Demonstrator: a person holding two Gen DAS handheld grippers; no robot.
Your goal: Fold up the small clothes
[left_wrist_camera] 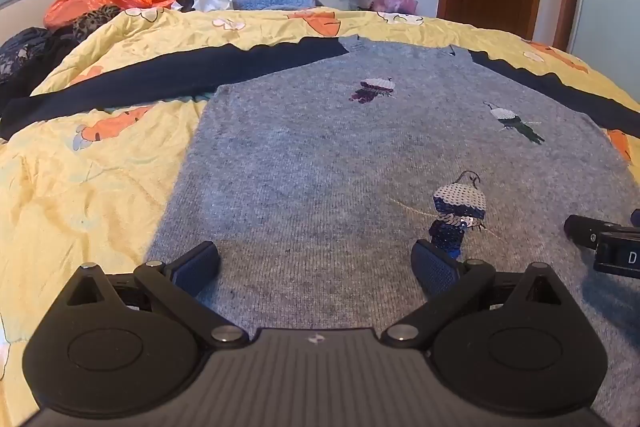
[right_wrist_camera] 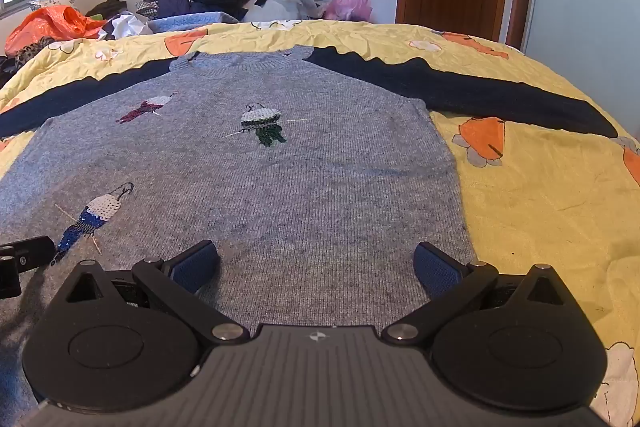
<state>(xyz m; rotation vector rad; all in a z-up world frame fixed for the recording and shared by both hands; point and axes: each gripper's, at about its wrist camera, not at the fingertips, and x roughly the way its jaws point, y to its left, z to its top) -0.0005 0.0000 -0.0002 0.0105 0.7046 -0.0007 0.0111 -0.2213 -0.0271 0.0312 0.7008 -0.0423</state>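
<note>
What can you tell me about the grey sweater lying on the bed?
The grey sweater is a knit pullover with navy sleeves spread out to both sides and three sequinned bird motifs on its front. It lies flat, face up, neckline away from the cameras, on a yellow floral quilt. Both open claws are near its hem.

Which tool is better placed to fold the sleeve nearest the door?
Probably the right tool: it hangs open by the sweater's door-side edge, with that dark sleeve ahead.
</note>
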